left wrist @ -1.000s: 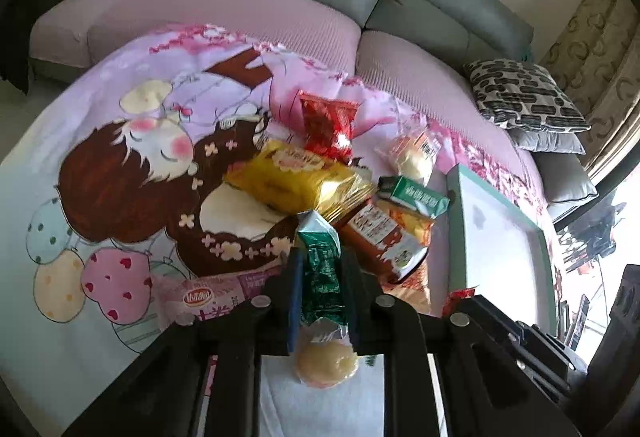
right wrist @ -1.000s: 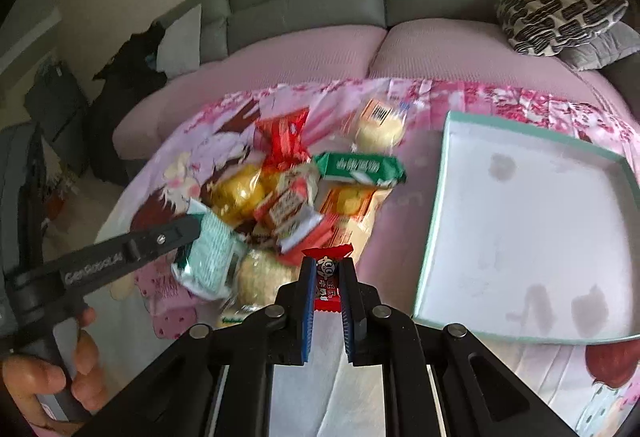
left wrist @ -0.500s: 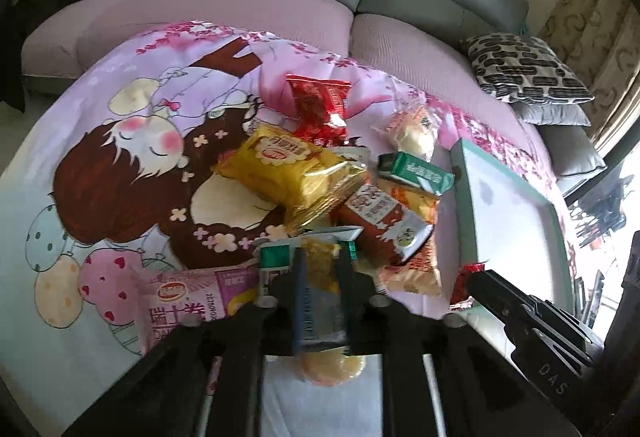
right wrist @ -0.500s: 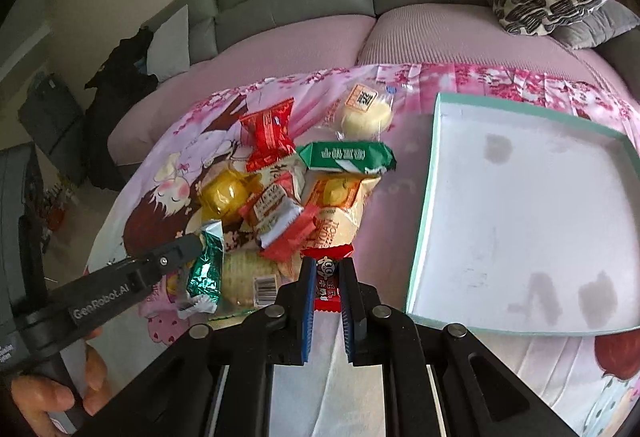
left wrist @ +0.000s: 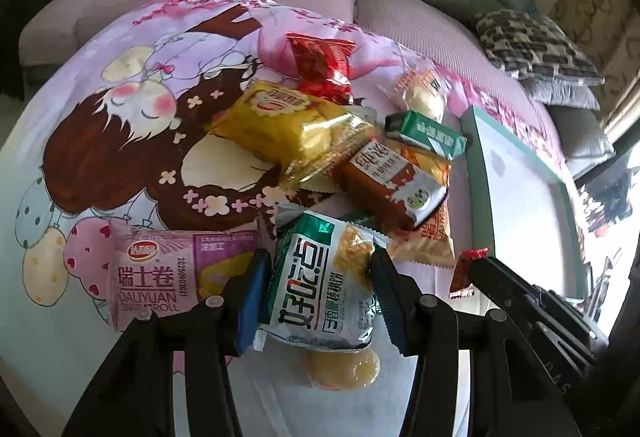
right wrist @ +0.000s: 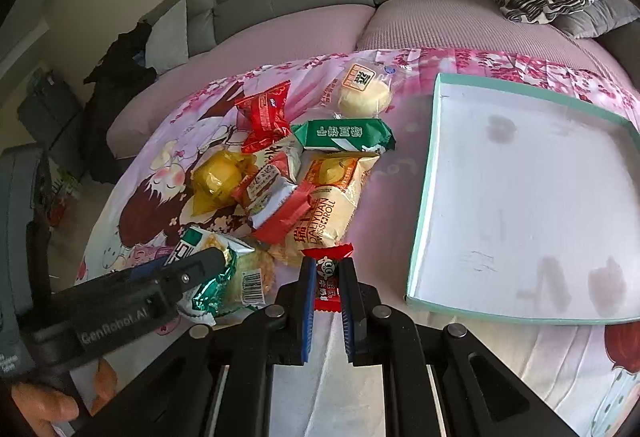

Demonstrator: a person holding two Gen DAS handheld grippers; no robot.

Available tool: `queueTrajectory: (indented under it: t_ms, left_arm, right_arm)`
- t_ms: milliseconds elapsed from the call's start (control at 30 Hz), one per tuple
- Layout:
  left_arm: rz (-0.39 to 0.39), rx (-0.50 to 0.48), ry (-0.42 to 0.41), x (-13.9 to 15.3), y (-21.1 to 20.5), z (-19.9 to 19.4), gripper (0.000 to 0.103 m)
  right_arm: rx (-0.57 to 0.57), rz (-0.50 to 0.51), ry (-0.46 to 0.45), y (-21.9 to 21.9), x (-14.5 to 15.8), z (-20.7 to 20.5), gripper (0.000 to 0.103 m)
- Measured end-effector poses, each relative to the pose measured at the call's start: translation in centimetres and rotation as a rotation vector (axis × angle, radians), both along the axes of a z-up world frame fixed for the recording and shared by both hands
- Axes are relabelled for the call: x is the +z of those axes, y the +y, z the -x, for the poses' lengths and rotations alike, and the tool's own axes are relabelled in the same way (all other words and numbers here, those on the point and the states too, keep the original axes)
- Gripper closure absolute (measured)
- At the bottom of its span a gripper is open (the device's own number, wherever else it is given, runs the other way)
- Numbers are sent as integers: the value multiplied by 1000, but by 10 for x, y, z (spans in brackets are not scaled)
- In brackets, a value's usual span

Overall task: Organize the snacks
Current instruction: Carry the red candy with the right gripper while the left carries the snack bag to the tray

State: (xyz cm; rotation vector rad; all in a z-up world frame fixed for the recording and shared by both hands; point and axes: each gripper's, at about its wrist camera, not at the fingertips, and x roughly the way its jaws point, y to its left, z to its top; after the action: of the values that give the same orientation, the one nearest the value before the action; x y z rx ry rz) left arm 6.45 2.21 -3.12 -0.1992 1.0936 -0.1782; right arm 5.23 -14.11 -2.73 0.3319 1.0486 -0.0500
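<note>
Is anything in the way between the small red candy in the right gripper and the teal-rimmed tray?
Nothing visible. The right gripper is shut on the red candy, and only bare pink cloth lies between it and the tray. The snack pile sits on the other side.

Two claws are in view, the left claw (left wrist: 318,287) and the right claw (right wrist: 327,287). One teal-rimmed tray (right wrist: 424,197) lies on one printed blanket (left wrist: 120,141).

Snack packets counted:
- one green-and-white packet (left wrist: 320,277)
- one small red candy (right wrist: 327,277)
- one pink Swiss roll pack (left wrist: 160,273)
- one orange Swiss roll pack (right wrist: 332,197)
- one yellow bag (left wrist: 288,121)
- two red packets, one (left wrist: 322,65) near the blanket's far edge and one brown-red (left wrist: 392,179)
- one green bar (left wrist: 426,133)
- two clear-wrapped round pastries (left wrist: 424,99) (left wrist: 346,369)
</note>
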Motion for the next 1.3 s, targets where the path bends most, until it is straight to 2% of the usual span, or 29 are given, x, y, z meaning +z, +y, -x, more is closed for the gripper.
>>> queueTrajectory:
  t_ms: [67, 133, 233, 367, 400, 533, 633, 1033, 1300]
  left_arm:
    - [-20, -11, 1, 0, -6, 1, 47]
    - [-34, -28, 15, -3, -11, 1, 37]
    - [-65, -54, 50, -13, -21, 4, 37]
    - [-139, -73, 32, -16, -35, 11, 37]
    - [-135, -73, 26, -15, -36, 12, 37]
    - [-105, -65, 1, -6, -31, 16, 48]
    - [-102, -56, -10, -2, -28, 18, 51]
    - [-93, -45, -92, 33, -22, 20, 51]
    - [-88, -86, -171, 66, -44, 3, 51]
  right_arm:
    - [-3, -3, 3, -1, -1, 0, 90]
    - [-4, -3, 3, -2, -1, 1, 90]
    - [-4, -2, 7, -2, -2, 2, 90]
    - [-9, -4, 17, -3, -5, 3, 90]
    - [-11, -6, 19, -4, -5, 3, 90]
    - [-12, -6, 20, -4, -6, 3, 90]
    - [-7, -8, 20, -4, -6, 3, 90]
    - [-15, -6, -59, -4, 29, 4, 90]
    - [-150, -9, -111, -41, 56, -9, 90]
